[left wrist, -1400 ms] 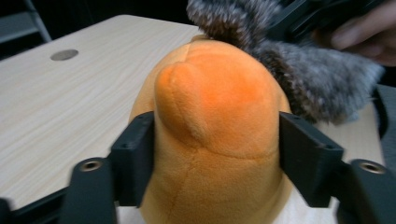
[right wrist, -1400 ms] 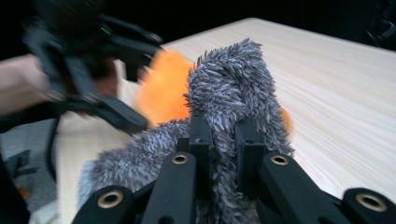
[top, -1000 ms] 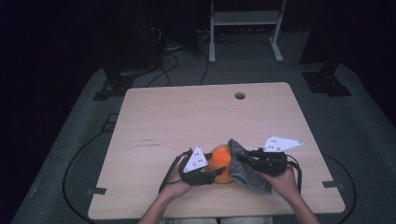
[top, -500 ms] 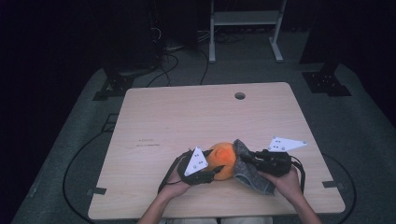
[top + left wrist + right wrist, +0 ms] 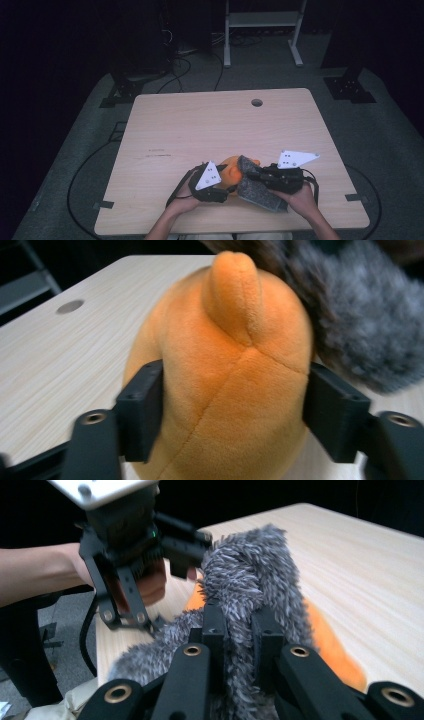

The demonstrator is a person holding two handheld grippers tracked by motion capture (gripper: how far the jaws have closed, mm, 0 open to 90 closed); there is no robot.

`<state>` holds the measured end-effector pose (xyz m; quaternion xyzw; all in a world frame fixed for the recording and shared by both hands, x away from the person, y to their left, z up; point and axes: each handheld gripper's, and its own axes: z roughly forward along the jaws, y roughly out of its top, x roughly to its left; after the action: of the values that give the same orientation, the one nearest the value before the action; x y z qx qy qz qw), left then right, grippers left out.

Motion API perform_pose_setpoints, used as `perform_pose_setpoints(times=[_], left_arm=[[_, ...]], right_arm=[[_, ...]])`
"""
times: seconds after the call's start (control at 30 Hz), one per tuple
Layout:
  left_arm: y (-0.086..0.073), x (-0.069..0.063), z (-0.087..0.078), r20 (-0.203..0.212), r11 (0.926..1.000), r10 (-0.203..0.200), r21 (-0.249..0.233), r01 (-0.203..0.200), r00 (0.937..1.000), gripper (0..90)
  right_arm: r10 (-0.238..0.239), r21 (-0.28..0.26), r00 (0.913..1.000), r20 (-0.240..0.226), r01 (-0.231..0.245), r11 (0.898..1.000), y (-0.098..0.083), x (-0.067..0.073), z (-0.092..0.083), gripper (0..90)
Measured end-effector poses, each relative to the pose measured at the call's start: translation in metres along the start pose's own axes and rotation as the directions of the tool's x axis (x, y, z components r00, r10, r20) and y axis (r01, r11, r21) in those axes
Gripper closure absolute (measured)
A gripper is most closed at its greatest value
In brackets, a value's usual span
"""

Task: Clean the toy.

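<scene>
Two hands at the table's near edge, left gripper jaws just opening around one orange plush toy, right gripper beside it pinching one grey fuzzy cloth, draped against the toy, one wooden table beyond.

Orange plush toy base cut off; grey cloth blurred.

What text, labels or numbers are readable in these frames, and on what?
None readable.
Grey plates on the hand-held grippers: small dark dots, no letters or digits.
Table: faint dark marks at its left-middle, too small to read as text.
Orange plush toy and grey fuzzy cloth: no tag or label visible.
</scene>
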<state>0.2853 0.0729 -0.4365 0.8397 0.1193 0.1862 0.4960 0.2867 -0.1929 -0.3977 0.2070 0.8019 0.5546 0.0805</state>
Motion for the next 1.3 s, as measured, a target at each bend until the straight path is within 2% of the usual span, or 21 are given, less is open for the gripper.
perform_pose_setpoints(times=[0.07, 0.13, 0.23, 0.3, 0.33, 0.37, 0.43, 0.5, 0.53, 0.57, 0.63, 0.67, 0.83, 0.97, 1.03, 1.17, 1.3], left_arm=[[-0.001, 0.000, -0.001, 0.004, 1.0000, 0.009, 0.002, -0.009, 0.9999, 35.3], [-0.003, 0.001, -0.002, 0.015, 0.9998, 0.019, 0.001, -0.019, 0.9997, 36.2], [-0.006, 0.002, -0.004, 0.032, 0.9998, 0.017, -0.006, -0.017, 0.9994, 36.6], [-0.006, 0.000, -0.003, 0.037, 0.9996, 0.029, -0.003, -0.028, 0.9989, 36.5], [-0.006, 0.000, -0.002, 0.035, 0.9993, 0.036, 0.000, -0.036, 0.9987, 36.4], [-0.005, -0.002, -0.001, 0.034, 0.9990, 0.044, 0.001, -0.044, 0.9984, 36.1], [-0.005, -0.003, -0.001, 0.035, 0.9980, 0.063, 0.003, -0.063, 0.9974, 35.8], [-0.005, -0.005, -0.001, 0.044, 0.9967, 0.080, 0.007, -0.080, 0.9958, 36.0], [-0.005, -0.006, -0.001, 0.047, 0.9951, 0.098, 0.012, -0.098, 0.9941, 36.0], [-0.004, -0.007, -0.001, 0.049, 0.9939, 0.108, 0.018, -0.109, 0.9929, 36.0], [-0.005, -0.007, -0.003, 0.051, 0.9930, 0.114, 0.023, -0.116, 0.9921, 36.0], [-0.006, -0.007, -0.003, 0.053, 0.9932, 0.113, 0.021, -0.115, 0.9922, 36.2], [-0.007, -0.006, -0.003, 0.061, 0.9931, 0.115, 0.016, -0.116, 0.9915, 36.2], [-0.008, -0.005, -0.004, 0.068, 0.9931, 0.116, 0.012, -0.117, 0.9909, 35.8], [-0.008, -0.005, -0.005, 0.072, 0.9923, 0.122, 0.015, -0.123, 0.9899, 35.7], [-0.010, -0.002, -0.007, 0.082, 0.9939, 0.109, 0.011, -0.110, 0.9907, 35.1], [-0.012, 0.001, -0.009, 0.083, 0.9942, 0.105, 0.012, -0.106, 0.9910, 34.8]], right_arm=[[-0.019, 0.005, 0.9998, 0.008, 0.019, 1.000, 0.003, 0.001, 0.001, 79.8], [-0.010, 0.009, 0.9998, 0.019, 0.010, 1.000, 0.001, -0.003, 0.002, 79.8], [0.034, 0.018, 0.9982, 0.050, -0.035, 0.999, -0.008, -0.017, -0.002, 79.8], [0.058, 0.042, 0.9956, 0.074, -0.061, 0.997, -0.014, -0.025, -0.006, 79.8], [0.081, 0.043, 0.9946, 0.065, -0.084, 0.996, -0.016, -0.028, -0.008, 79.8], [0.080, 0.046, 0.9948, 0.063, -0.083, 0.995, -0.016, -0.027, -0.009, 79.8], [0.059, 0.043, 0.9973, 0.044, -0.060, 0.997, -0.011, -0.022, -0.010, 79.8], [0.048, 0.000, 0.9983, -0.033, -0.048, 0.999, -0.003, -0.014, -0.009, 79.8], [0.036, -0.003, 0.9978, -0.055, -0.036, 0.999, 0.000, -0.010, -0.007, 79.8], [0.000, 0.006, 0.9971, -0.076, 0.000, 1.000, 0.004, -0.004, -0.002, 79.8], [-0.042, 0.041, 0.9975, -0.056, 0.045, 0.998, 0.006, 0.001, 0.004, 79.8], [-0.032, 0.040, 0.9975, -0.062, 0.035, 0.999, 0.006, -0.001, 0.005, 79.8], [0.044, 0.044, 0.9989, -0.015, -0.044, 0.998, -0.006, -0.022, -0.001, 79.9], [0.103, 0.046, 0.9942, 0.030, -0.105, 0.993, -0.019, -0.038, -0.012, 79.9], [0.127, 0.042, 0.9914, 0.032, -0.129, 0.991, -0.020, -0.040, -0.015, 79.8], [0.111, 0.023, 0.9936, 0.020, -0.111, 0.994, -0.014, -0.036, -0.013, 79.8], [0.145, 0.022, 0.9895, 0.004, -0.145, 0.989, -0.019, -0.041, -0.010, 79.8]])
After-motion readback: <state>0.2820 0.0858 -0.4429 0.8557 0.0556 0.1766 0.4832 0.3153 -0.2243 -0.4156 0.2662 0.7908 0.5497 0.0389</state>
